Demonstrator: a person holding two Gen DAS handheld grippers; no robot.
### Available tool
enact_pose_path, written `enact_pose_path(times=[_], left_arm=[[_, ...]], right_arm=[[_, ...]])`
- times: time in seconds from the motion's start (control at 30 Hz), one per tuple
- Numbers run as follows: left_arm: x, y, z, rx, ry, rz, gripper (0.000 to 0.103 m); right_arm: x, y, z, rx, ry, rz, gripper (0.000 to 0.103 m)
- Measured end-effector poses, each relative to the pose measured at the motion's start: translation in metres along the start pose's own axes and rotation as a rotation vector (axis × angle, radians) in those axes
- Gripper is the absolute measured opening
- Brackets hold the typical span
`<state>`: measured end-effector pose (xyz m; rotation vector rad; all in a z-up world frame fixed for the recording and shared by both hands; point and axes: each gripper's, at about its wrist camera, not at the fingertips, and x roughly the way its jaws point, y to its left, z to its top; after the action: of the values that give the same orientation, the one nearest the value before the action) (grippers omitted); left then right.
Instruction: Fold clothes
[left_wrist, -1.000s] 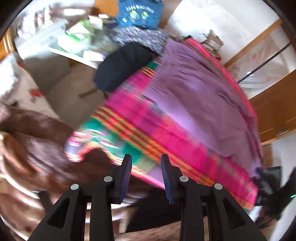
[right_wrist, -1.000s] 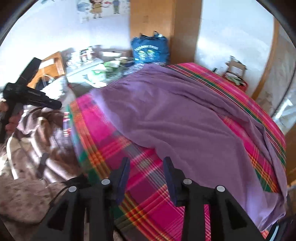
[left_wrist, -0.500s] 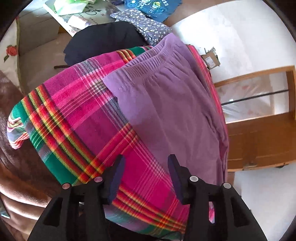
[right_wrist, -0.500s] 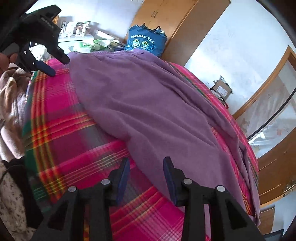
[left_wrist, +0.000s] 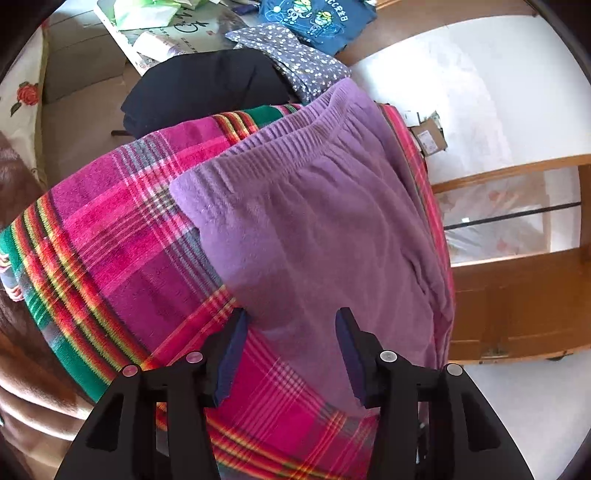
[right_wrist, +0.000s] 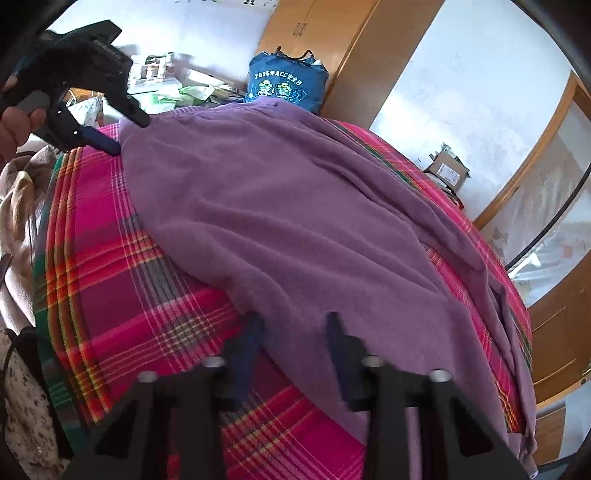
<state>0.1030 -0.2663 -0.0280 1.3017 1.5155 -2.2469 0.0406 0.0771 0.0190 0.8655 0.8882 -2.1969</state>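
Purple trousers (left_wrist: 317, 229) with a gathered elastic waistband lie spread flat on a pink plaid blanket (left_wrist: 122, 236) over the bed. My left gripper (left_wrist: 291, 321) is open, low over the trousers' near edge, with the cloth's border between its fingers. In the right wrist view the left gripper (right_wrist: 127, 134) sits at the waistband corner, held by a hand (right_wrist: 14, 122). My right gripper (right_wrist: 294, 321) is open too, straddling the near side edge of the trousers (right_wrist: 295, 206) farther down the leg. Neither pair of fingers has closed on the fabric.
A dark garment (left_wrist: 207, 85) and a dotted cloth (left_wrist: 295, 62) lie beyond the bed's head end, near a blue bag (right_wrist: 286, 83) and a cluttered desk (right_wrist: 173, 88). A cardboard box (right_wrist: 447, 171) and wooden wardrobe doors (left_wrist: 517, 306) stand on the far side. A brown blanket (left_wrist: 22, 354) is on my left.
Both grippers have come down closer to the trousers' near edge. The left gripper's jaws stand wider apart than a second ago.
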Motion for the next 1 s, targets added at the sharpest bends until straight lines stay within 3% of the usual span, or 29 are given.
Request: enact_pose_path(times=[0.1, 0.2, 0.47, 0.57, 0.6, 0.63, 0.7, 0.8, 1.0], left_arm=[[0.001, -0.001, 0.002, -0.021, -0.010, 0.004, 0.029], [-0.004, -0.004, 0.005, -0.011, -0.039, -0.010, 0.008], [-0.005, -0.003, 0.013, -0.053, -0.054, -0.045, 0.005], [-0.010, -0.006, 0.015, -0.059, -0.074, -0.067, 0.004], [-0.014, -0.007, 0.016, -0.061, -0.086, -0.069, 0.004], [-0.015, -0.009, 0.017, -0.053, -0.089, -0.072, 0.004], [-0.019, -0.014, 0.018, -0.038, -0.094, -0.079, 0.004], [-0.024, -0.020, 0.017, -0.032, -0.104, -0.088, 0.004], [-0.030, -0.018, 0.017, -0.042, -0.104, -0.095, 0.004]], right_arm=[[-0.004, 0.003, 0.001, -0.021, -0.016, 0.004, 0.004], [-0.010, -0.005, 0.005, 0.014, -0.035, 0.024, 0.003], [-0.020, -0.018, 0.008, 0.055, -0.025, 0.105, 0.003], [-0.024, -0.008, 0.008, 0.020, -0.040, 0.130, 0.006], [-0.027, -0.003, 0.009, 0.005, -0.054, 0.139, 0.011], [-0.030, 0.004, 0.010, -0.020, -0.073, 0.134, 0.024], [-0.031, 0.018, 0.015, -0.068, -0.095, 0.114, 0.039], [-0.028, 0.030, 0.021, -0.105, -0.110, 0.102, 0.040], [-0.012, 0.056, 0.033, -0.168, -0.112, -0.017, 0.040]])
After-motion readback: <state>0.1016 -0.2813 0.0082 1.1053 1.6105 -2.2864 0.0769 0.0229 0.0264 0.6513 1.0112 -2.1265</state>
